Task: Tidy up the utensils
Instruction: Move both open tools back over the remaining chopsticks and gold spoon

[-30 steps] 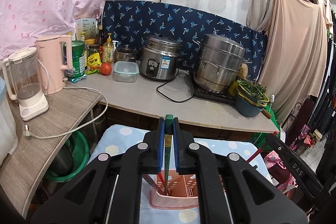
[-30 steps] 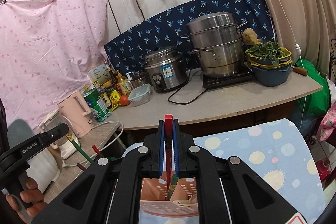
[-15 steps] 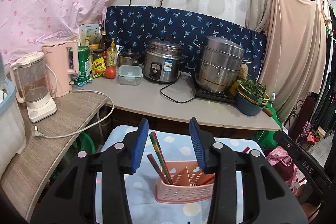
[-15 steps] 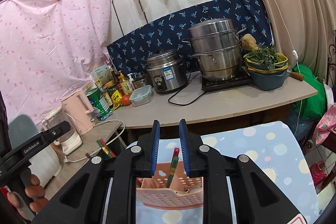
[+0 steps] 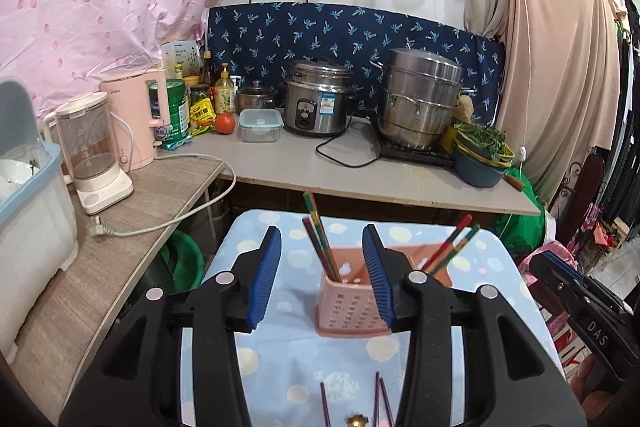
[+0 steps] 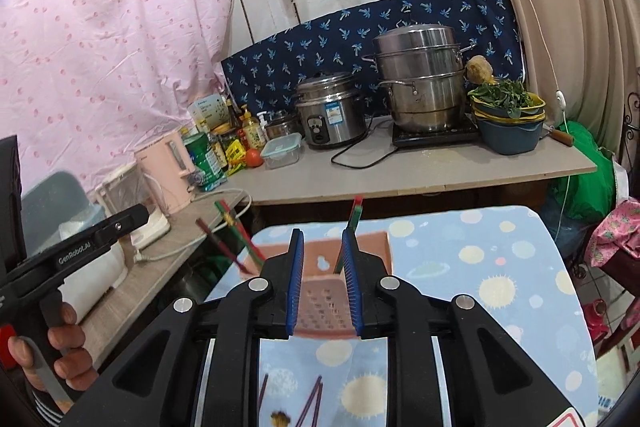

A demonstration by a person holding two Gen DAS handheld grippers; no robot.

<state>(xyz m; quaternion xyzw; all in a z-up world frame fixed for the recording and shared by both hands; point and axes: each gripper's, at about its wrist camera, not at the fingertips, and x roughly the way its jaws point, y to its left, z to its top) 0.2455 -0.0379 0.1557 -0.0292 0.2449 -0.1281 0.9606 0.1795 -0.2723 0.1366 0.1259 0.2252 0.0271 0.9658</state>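
Chopsticks (image 5: 320,247) are standing in the holder (image 5: 352,311) ahead of my left gripper (image 5: 324,283) and right gripper (image 6: 322,283), both gaping empty.

perforated pink plastic holder (image 5: 352,307) on matt printed cloth (image 5: 288,359); shiny metal steamer pot (image 5: 420,99) behind.

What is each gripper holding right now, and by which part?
Nothing. The left gripper and right gripper are both open and empty; the chopsticks stand in the pink holder.
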